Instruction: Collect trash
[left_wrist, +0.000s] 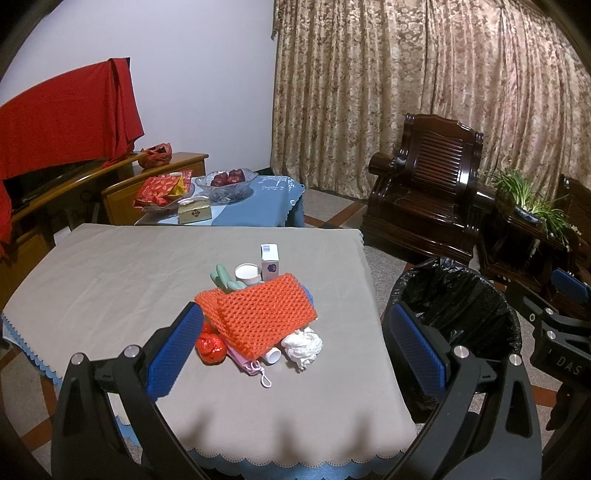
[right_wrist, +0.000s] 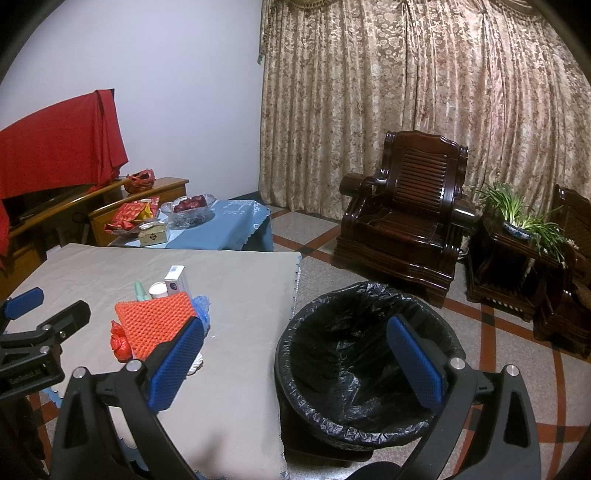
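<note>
A heap of trash lay near the middle of the grey-clothed worktop, topped by an orange foam net. Just behind the net stood a small white box and a white paper cup, with a pale green item beside the cup. Tucked against the net's near edge were a crumpled red bag, a pink item with a looped cord, a white tube end and a wad of white tissue. A scrap of blue plastic showed at the net's right side.

The left tool hung over the near part of the worktop, its blue pads spread wide and gripping nothing, the heap framed between them. The right tool was likewise spread wide and empty, poised above the black-lined bin, which stood on the floor to the right of the net, just off the worktop's edge. The bin's dark interior made its contents hard to judge; it appeared to hold nothing.
</note>
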